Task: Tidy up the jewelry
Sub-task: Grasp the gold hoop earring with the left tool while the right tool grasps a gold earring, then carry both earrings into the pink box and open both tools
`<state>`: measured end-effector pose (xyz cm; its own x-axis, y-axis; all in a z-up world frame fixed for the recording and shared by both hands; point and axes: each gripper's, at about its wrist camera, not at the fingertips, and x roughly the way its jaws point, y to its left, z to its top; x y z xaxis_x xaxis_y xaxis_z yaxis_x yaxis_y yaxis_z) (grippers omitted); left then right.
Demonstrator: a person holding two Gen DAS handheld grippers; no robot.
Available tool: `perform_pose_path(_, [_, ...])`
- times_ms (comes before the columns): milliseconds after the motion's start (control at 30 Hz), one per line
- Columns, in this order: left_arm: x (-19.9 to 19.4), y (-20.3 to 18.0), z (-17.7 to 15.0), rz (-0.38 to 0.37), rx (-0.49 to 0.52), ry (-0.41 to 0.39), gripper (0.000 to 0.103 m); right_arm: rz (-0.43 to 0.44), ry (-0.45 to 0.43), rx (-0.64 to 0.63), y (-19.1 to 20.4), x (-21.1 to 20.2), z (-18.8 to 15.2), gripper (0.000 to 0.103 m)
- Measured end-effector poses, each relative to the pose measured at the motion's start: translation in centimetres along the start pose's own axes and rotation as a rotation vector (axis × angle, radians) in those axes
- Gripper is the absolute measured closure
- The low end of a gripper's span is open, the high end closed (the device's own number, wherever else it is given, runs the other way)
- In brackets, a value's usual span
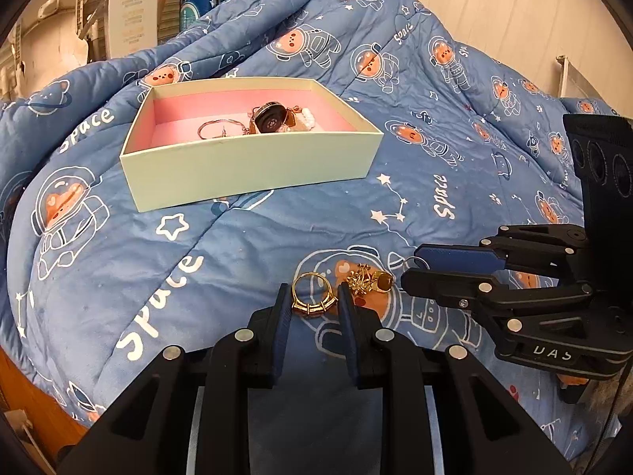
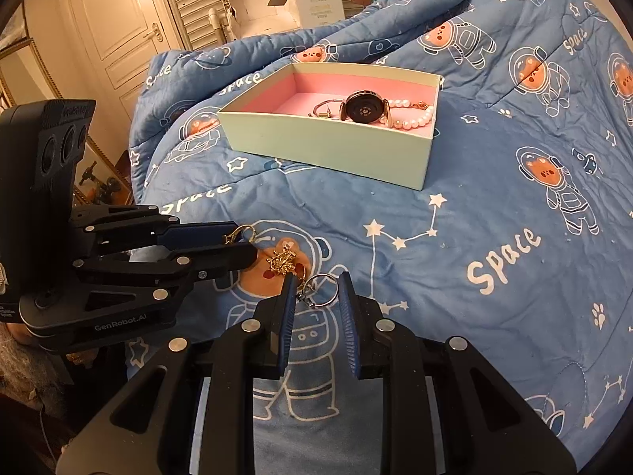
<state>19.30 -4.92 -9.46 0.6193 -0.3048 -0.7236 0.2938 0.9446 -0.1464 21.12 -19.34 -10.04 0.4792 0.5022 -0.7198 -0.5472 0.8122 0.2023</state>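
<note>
A pale green box point(image 1: 253, 166) with a pink lining sits on the blue quilt and holds a watch point(image 1: 270, 118), a thin bangle point(image 1: 215, 128) and a pearl bracelet point(image 2: 411, 113). My left gripper point(image 1: 314, 297) is open, its fingers on either side of a gold ring point(image 1: 312, 295) lying on the quilt. A gold ornament and a second gold ring point(image 1: 370, 279) lie just to its right. My right gripper point(image 2: 316, 291) is open around a silver ring point(image 2: 322, 291) on the quilt. The box point(image 2: 328, 142) also shows in the right wrist view.
The blue space-bear quilt point(image 1: 455, 99) is bunched up high behind the box. A white door point(image 2: 114, 31) and shutters stand beyond the bed. The bed's wooden edge point(image 1: 23, 392) is at the lower left.
</note>
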Motion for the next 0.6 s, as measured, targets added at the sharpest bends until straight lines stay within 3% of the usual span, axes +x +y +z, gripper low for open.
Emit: perform_pose_path(600, [-3.2, 2.4, 2.7, -0.014, -0.071, -0.063, 0.08, 0.041, -0.05, 0.011, 1.0, -1.0, 3.0, 0.08])
